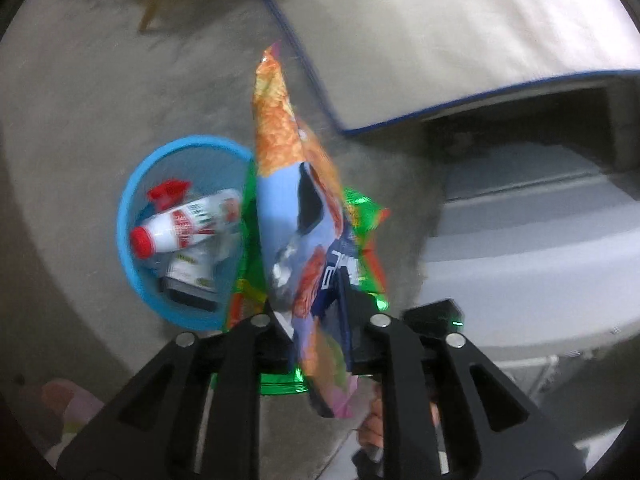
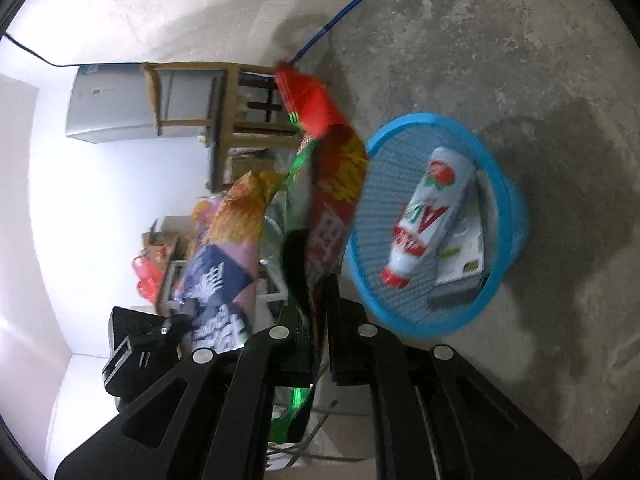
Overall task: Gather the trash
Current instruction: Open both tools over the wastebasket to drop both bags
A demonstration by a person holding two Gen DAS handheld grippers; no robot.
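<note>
The left gripper [image 1: 316,312] pinches an orange-and-blue snack bag [image 1: 288,184]; the right gripper [image 2: 320,312], nearly closed, pinches a red-and-green wrapper [image 2: 332,184]. In the left wrist view the blue basket [image 1: 132,200] sits left of centre, so bring both wrappers fully above its rim before letting go.

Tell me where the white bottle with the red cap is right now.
The white bottle lies on its side inside the blue basket on the concrete floor, resting on a white box. In the left wrist view it is left of the held snack bag.
</note>
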